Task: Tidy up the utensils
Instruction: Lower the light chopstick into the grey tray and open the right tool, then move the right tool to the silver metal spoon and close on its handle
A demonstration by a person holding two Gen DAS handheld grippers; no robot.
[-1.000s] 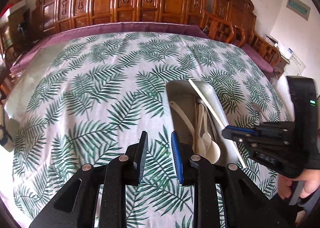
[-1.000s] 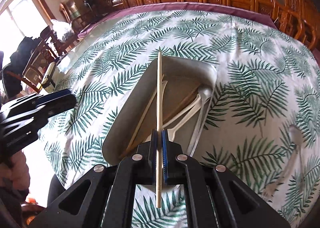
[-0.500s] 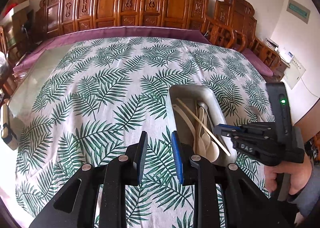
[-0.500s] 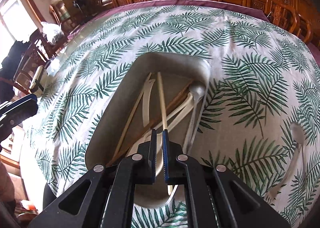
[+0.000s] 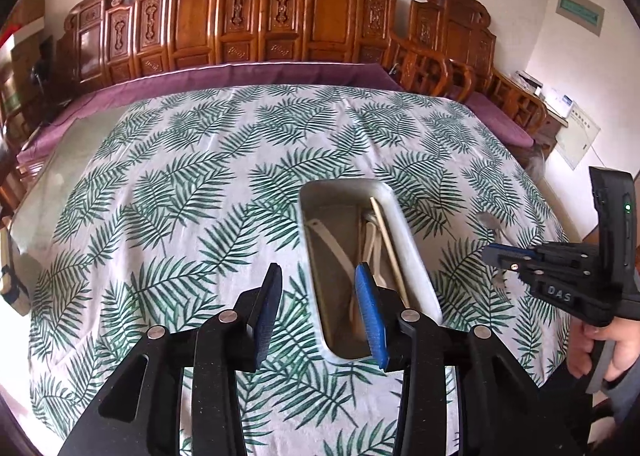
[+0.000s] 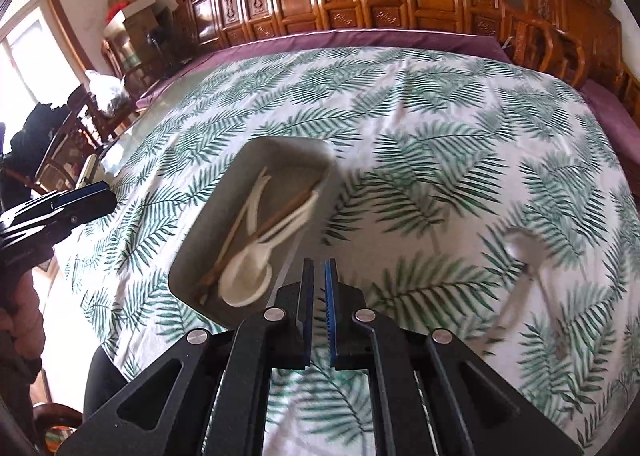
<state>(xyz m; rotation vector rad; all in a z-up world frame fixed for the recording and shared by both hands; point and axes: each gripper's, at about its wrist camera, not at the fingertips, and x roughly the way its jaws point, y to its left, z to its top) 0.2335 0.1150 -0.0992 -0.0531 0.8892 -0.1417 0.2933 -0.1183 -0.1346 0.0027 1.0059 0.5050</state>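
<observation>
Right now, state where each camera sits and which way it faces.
Left wrist: on the left gripper, jaws opening and empty, angled down over the long grey metal tray; the right gripper and a hand show.
Right wrist: on the right gripper, shut and empty, angled down beside the tray; the left gripper shows.
Shared: tray, palm-leaf tablecloth, loose white plastic spoon.

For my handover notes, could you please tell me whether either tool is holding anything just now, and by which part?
Nothing is held. The right tool is shut and empty; the left tool is opening over the tablecloth, nothing between its fingers.
</observation>
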